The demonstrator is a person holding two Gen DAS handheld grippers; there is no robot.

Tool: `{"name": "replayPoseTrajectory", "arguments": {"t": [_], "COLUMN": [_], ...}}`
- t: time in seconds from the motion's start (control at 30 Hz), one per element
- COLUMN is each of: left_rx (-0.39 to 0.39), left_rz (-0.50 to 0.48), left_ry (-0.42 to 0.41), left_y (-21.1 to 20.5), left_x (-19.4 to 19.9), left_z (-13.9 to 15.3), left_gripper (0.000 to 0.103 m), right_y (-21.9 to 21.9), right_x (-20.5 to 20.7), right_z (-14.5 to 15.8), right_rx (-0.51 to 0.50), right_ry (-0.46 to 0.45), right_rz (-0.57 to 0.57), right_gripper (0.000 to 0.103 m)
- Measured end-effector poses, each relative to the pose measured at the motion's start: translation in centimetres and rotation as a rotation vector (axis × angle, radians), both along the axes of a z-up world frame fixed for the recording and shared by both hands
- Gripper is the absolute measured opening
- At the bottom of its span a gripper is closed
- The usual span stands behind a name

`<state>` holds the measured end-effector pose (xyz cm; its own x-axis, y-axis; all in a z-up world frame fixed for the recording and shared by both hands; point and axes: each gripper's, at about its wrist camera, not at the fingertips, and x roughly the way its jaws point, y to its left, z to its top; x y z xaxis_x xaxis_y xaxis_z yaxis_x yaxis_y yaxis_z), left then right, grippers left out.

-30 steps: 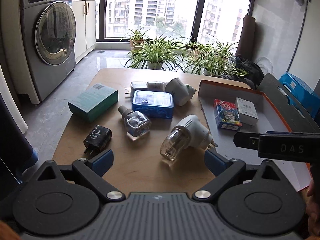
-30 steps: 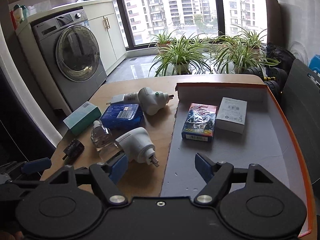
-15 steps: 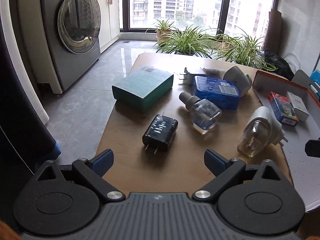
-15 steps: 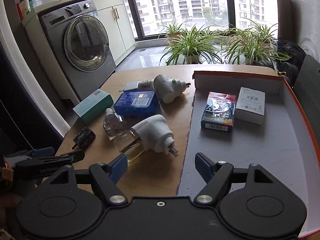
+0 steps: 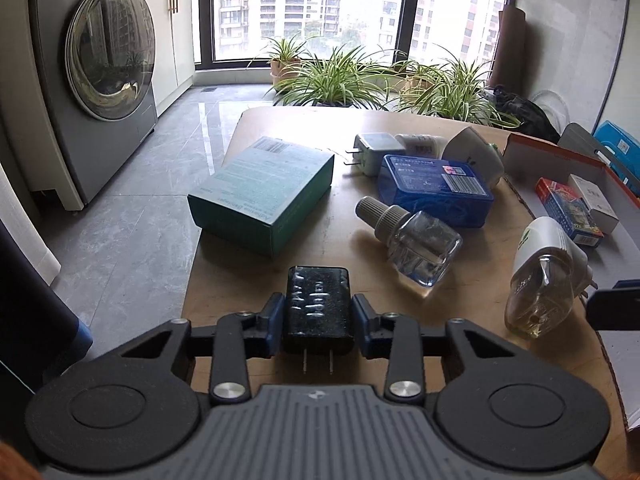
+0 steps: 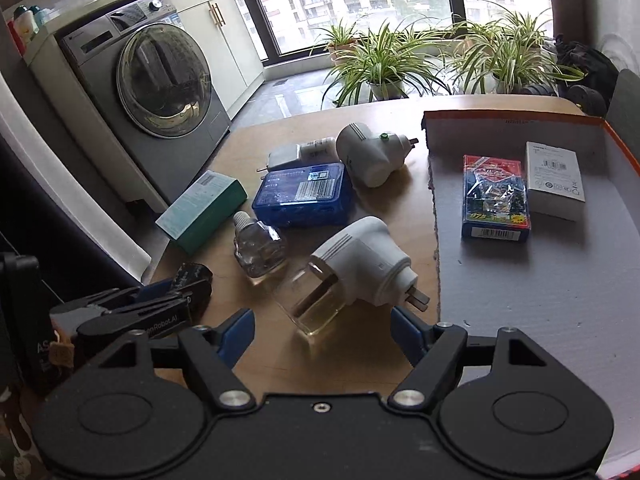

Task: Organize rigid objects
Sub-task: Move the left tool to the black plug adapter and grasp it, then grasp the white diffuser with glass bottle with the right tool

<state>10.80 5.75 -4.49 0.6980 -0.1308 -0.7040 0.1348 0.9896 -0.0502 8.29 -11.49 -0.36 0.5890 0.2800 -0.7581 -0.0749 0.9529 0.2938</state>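
My left gripper (image 5: 318, 320) is closing its jaws on a black plug charger (image 5: 318, 300) at the near left of the wooden table (image 5: 320, 240); both blue pads press its sides, and its prongs point back at me. The right wrist view shows this grip at the left edge, on the charger (image 6: 194, 280). My right gripper (image 6: 322, 328) stands open and holds nothing. Just ahead of its fingers lies a white plug-in vaporizer with an amber bottle (image 6: 352, 276). To the right lies a grey tray with an orange rim (image 6: 540, 300).
In the tray are a pack of cards (image 6: 494, 198) and a small white box (image 6: 554, 180). On the table lie a teal box (image 5: 262, 190), a blue box (image 5: 436, 188), a clear bottle (image 5: 416, 242), a second white vaporizer (image 6: 370, 154) and a white adapter (image 5: 376, 152).
My left gripper swung left and down to the black charger and shut on it. My right gripper shifted left from over the tray's edge to the vaporizer, still open.
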Motion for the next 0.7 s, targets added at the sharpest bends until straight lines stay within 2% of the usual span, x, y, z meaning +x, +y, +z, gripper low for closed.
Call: {"name": "replayPoseTrajectory", "arguments": {"t": [0.23, 0.27, 0.3, 0.33, 0.37, 0.43, 0.63, 0.7], "left_rx": [-0.051, -0.054, -0.057, -0.062, -0.070, -0.087, -0.102, -0.107], "left_rz": [-0.014, -0.015, -0.015, -0.016, -0.015, -0.012, -0.006, 0.000], "left_ry": [-0.012, -0.013, -0.013, -0.014, -0.014, -0.011, -0.044, -0.057], "left_y": [0.1, 0.1, 0.1, 0.1, 0.2, 0.3, -0.1, -0.3], "left_x": [-1.2, -1.3, -1.4, -1.6, -1.7, -2.0, -2.8, -3.2], "left_z": [-0.1, 0.0, 0.0, 0.0, 0.0, 0.1, 1.1, 1.7], "left_gripper": [0.036, 0.036, 0.036, 0.036, 0.036, 0.036, 0.036, 0.036], "right_y": [1.2, 1.3, 1.3, 1.3, 1.3, 1.2, 0.0, -0.3], "right_x": [4.3, 4.7, 5.1, 5.4, 5.4, 4.9, 1.6, 0.5], "right_z": [-2.0, -2.4, -2.9, -3.5, -3.5, -3.4, -1.1, 0.0], "right_rx": [0.074, 0.061, 0.048, 0.032, 0.024, 0.000, 0.041, 0.027], "right_ry": [0.108, 0.118, 0.124, 0.136, 0.115, 0.104, 0.000, -0.035], "right_rz": [-0.237, -0.266, -0.279, -0.274, -0.257, -0.233, -0.160, -0.142], "right_gripper": [0.088, 0.081, 0.064, 0.051, 0.049, 0.048, 0.046, 0.042]}}
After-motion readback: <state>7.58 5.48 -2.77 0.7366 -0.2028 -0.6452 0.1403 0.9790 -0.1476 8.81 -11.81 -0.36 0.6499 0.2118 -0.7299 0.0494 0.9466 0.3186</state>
